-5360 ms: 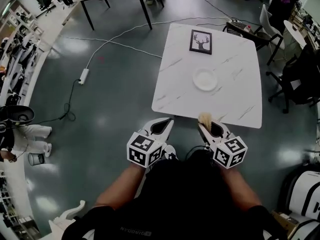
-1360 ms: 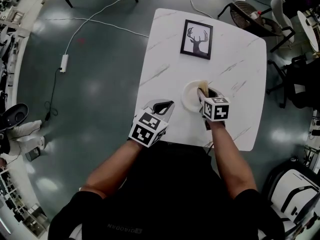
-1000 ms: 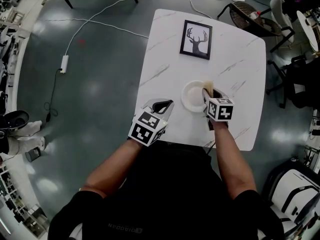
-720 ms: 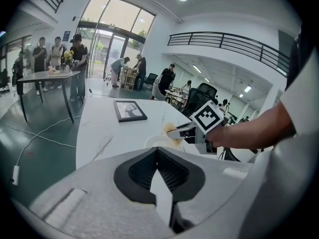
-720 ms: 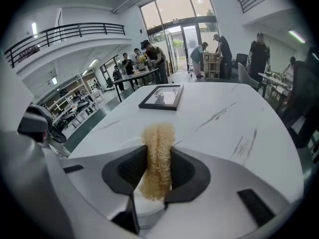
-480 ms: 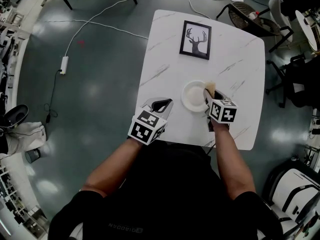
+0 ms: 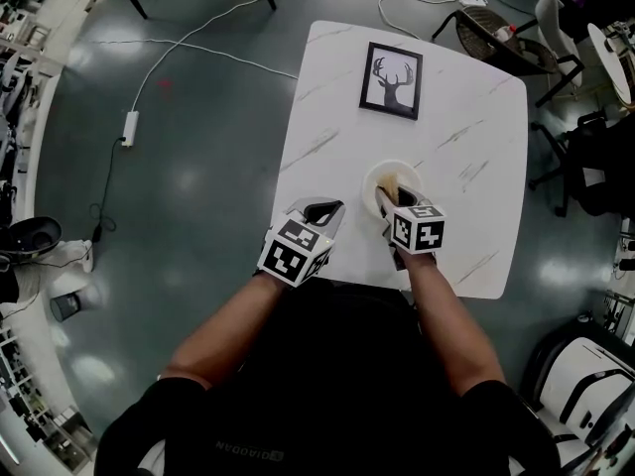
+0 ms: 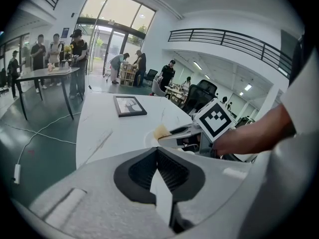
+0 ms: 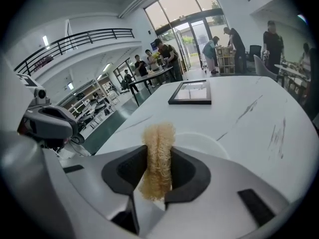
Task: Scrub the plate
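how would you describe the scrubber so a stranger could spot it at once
On the white marble table, nearer the person than the framed deer picture, sits a round white plate. Over it the right gripper pinches the scrubber between its tongs: a tan, fibrous, loofah-like pad, the only rough, straw-coloured thing among smooth white surfaces.

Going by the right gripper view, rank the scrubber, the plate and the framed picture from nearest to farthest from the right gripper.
1. The scrubber: clamped between the jaws of the right gripper.
2. The plate: on the table just beyond the jaws, slightly right.
3. The framed picture: lying flat farther up the table.
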The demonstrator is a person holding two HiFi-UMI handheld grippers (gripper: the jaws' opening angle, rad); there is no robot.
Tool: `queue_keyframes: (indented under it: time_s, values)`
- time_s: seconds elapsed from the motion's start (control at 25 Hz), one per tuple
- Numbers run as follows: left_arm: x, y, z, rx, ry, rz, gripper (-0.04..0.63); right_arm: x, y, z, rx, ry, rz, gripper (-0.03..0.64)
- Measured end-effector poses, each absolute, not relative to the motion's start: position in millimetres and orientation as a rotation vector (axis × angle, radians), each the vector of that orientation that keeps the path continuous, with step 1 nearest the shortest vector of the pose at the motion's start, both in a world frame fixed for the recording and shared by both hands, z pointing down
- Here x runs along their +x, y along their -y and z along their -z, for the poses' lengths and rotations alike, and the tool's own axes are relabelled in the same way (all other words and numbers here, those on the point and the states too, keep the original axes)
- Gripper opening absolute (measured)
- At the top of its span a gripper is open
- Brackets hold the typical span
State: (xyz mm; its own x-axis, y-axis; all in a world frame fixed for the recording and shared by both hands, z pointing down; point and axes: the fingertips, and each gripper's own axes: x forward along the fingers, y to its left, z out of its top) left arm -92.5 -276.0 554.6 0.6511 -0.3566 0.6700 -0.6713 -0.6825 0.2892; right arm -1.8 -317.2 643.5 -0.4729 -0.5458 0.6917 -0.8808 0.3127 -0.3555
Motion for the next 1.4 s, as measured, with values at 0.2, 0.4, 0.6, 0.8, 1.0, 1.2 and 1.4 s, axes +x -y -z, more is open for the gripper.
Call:
queue_keyframes:
  time_s: [0.2,0.4,0.6,0.8,1.0,1.2,1.4]
  values:
    - [-93.8,275.3,-553.4,2.346,0.807,-0.790,0.008,-17.3,313.7,-646.1,1.214,2.153,-0.985,0.121]
    - [-95.6,274.2,-551.8,2.344,0.817,-0.786,0.008,-12.2,313.3,-647.7,1.215,2.140,-0.983,0.123]
    - [-97.2,275.0,-551.5,2.345,0.817,-0.782,0.008,-0.9,315.2,-650.3,1.245,2.116,-0.990,0.123]
    - [-94.8,276.4,-552.4,2.348,0.817,-0.778,0.008,17.6,316.2,-654.9,1.288,2.085,-0.999,0.123]
    - [-93.1,276.5,-551.8,2.352,0.814,-0.777,0.008,36.6,316.6,-657.5,1.339,2.047,-1.006,0.123]
    - [-89.8,275.2,-551.8,2.358,0.809,-0.775,0.008,55.4,315.8,-659.8,1.383,2.015,-1.006,0.123]
    - [-88.7,274.1,-549.9,2.363,0.807,-0.774,0.008,69.4,313.8,-659.8,1.421,1.985,-1.011,0.123]
